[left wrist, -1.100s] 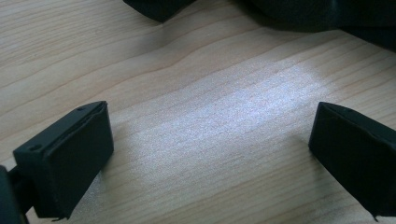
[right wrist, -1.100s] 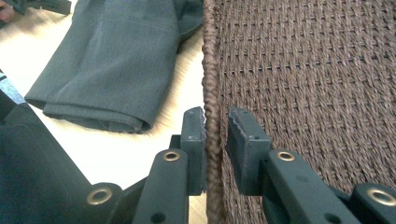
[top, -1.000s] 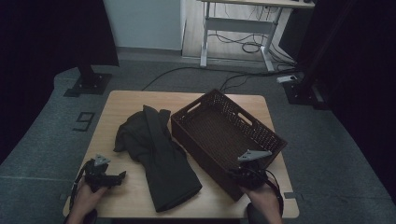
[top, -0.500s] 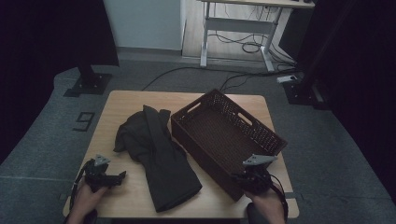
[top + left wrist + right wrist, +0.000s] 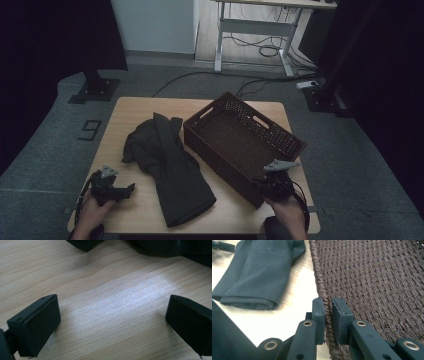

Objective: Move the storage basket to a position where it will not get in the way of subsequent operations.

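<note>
There, basket rim (image 5: 322, 290) between right tongs (image 5: 328, 305).

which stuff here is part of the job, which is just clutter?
In the job:
- wicker basket, rim clamped by right gripper
- dark garment beside it
- left gripper, open over bare table

Lying about:
- desk frame
- floor cables

Dark garment (image 5: 170, 167) on wooden table (image 5: 135, 107), woven basket (image 5: 240, 135) beside it, right gripper (image 5: 274, 186) at basket's near corner

Bare wooden table (image 5: 107, 312) lay open between my left gripper's (image 5: 112, 322) spread jaws; dark folded cloth (image 5: 170, 165) and the woven basket (image 5: 240, 145) blocked the middle.
</note>
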{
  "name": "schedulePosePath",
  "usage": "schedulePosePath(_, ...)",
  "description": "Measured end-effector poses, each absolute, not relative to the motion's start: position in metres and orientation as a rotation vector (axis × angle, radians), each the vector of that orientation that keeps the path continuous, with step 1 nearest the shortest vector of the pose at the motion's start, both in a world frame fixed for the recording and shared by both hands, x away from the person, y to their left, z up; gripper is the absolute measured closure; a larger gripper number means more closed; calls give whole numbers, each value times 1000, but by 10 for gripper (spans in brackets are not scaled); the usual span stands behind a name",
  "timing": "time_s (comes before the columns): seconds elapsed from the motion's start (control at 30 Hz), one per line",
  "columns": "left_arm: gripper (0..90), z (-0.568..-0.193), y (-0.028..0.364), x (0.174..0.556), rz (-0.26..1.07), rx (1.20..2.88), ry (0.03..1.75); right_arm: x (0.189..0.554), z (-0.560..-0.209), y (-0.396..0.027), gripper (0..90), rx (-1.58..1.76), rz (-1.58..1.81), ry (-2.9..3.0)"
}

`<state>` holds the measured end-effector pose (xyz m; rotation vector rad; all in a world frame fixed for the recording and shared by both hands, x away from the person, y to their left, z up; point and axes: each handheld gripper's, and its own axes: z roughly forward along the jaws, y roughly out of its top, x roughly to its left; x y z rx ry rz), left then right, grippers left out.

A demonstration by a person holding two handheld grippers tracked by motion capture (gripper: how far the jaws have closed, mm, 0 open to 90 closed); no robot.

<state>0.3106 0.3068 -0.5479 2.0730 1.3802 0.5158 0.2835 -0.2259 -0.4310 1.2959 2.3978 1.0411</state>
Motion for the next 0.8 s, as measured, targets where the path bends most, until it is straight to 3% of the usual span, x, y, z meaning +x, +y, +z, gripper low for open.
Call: schedulePosePath(0.8,0,-548,307,311,516,2073,1381,325,-432,-247,754,1386,987,2304)
